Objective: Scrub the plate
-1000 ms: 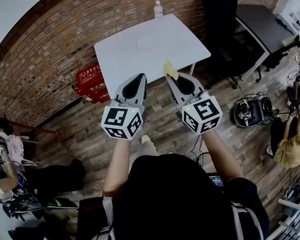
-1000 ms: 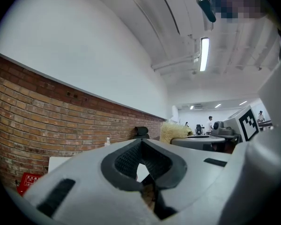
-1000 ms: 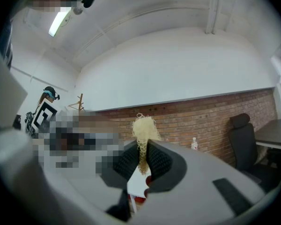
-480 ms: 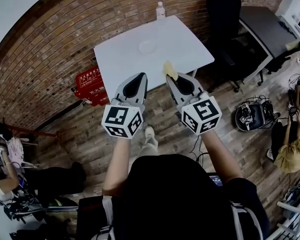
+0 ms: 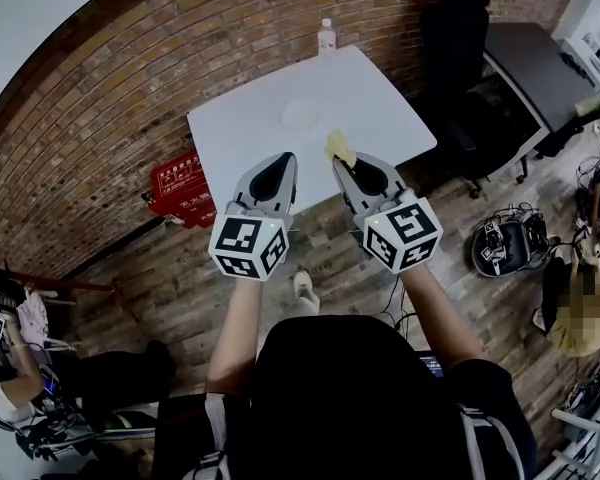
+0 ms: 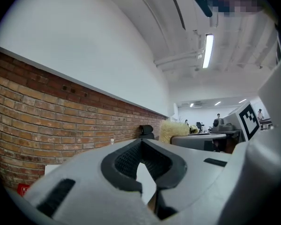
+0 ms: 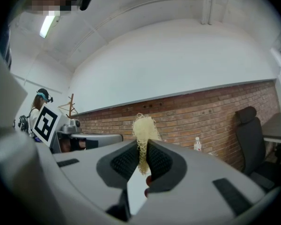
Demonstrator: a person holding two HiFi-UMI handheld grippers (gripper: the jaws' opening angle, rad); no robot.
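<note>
We had the right gripper [image 7: 141,150] clamped on the yellow mesh scrubber [image 7: 144,124], tuft sticking out to reach the plate [image 5: 302,114] on the table [image 5: 240,128]; left gripper [image 6: 140,153] was closed up, empty.

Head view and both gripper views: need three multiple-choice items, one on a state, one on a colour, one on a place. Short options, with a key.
1. The left gripper is:
A. wide open
B. shut with nothing in it
C. shut on a cup

2. The fibrous scrubber clamped in the right gripper is:
A. pale yellow
B. blue
C. red

3. The round white plate lies:
A. on the wooden floor
B. on a chair seat
C. on the white square table

Key:
1 B: in the left gripper view the pads meet at the tips and hold nothing.
2 A: in the right gripper view pale yellow fibres stick up from between the pads.
3 C: the head view shows it on the tabletop, ahead of both grippers.
</note>
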